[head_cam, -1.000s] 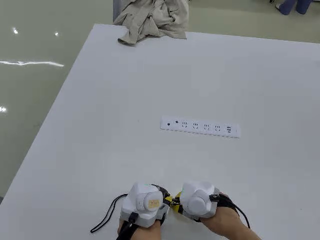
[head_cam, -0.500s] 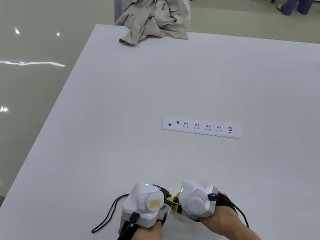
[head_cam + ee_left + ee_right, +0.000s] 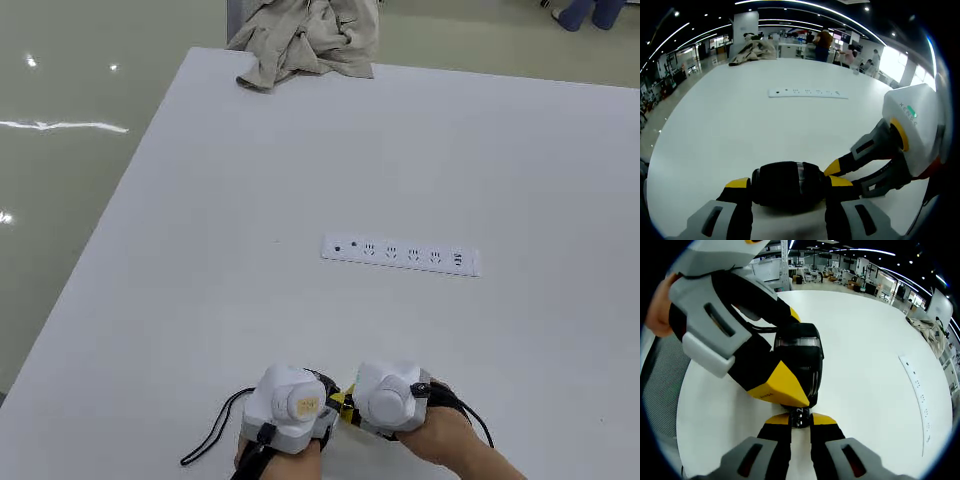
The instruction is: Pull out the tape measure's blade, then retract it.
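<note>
Our wide white table [image 3: 200, 250] in a bright open hall.
We see a white power strip [image 3: 400, 254] near the middle of the table, a heap of beige cloth [image 3: 305, 40] at its far edge, glossy grey-green floor [image 3: 70, 180] beyond, long light strips [image 3: 805, 4] curving overhead and bright windows [image 3: 893, 61] to one side.

A white power strip [image 3: 400, 254] lies on the tabletop [image 3: 250, 200] well ahead of the jaws; crumpled beige cloth [image 3: 305, 40] sits farther beyond, at the far edge.

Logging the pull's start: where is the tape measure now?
In the left gripper view, the tape measure sits clamped in the left gripper by the table's near edge, the right gripper pinching its blade tip.
</note>
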Tool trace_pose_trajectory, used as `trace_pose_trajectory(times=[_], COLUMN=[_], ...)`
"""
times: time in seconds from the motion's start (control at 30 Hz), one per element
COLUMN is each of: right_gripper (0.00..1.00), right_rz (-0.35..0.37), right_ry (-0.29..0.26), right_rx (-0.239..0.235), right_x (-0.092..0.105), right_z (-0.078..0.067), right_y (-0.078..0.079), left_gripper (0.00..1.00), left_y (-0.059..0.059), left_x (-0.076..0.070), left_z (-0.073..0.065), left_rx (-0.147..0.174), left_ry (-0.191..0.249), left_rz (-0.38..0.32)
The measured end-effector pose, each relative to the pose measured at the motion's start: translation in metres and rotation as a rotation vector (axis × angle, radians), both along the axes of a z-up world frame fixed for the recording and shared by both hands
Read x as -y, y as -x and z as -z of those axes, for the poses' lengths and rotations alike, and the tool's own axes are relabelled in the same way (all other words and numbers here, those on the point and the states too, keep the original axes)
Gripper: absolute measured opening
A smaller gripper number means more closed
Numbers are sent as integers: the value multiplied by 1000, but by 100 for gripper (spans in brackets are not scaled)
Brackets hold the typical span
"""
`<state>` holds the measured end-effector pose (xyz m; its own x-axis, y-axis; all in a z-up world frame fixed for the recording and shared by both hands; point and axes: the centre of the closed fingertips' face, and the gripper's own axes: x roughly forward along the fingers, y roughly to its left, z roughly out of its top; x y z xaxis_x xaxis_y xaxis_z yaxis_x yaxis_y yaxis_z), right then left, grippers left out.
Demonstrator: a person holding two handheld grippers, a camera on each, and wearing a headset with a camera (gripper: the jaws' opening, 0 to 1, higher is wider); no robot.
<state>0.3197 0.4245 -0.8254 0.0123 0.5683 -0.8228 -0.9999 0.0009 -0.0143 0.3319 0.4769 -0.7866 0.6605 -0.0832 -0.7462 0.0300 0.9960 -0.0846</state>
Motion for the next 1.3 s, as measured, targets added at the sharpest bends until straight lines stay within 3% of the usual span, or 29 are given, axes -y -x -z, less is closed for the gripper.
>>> trace_pose_trajectory(times=[0.2, 0.97, 1.3], right_gripper=[13, 15, 16], right_rz=[-35, -25, -38], right_ry=[-2, -6, -4], right_rx=[18, 15, 42], right_x=[-1, -2, -2], right_z=[0, 1, 1], right_y=[1, 0, 1], left_gripper=[55, 56, 57], left_y=[0, -1, -1], left_x=[0, 0, 0], left_z=[0, -1, -3], left_rx=[-4, 16, 25], left_ry=[0, -27, -21], left_rz=[0, 8, 8])
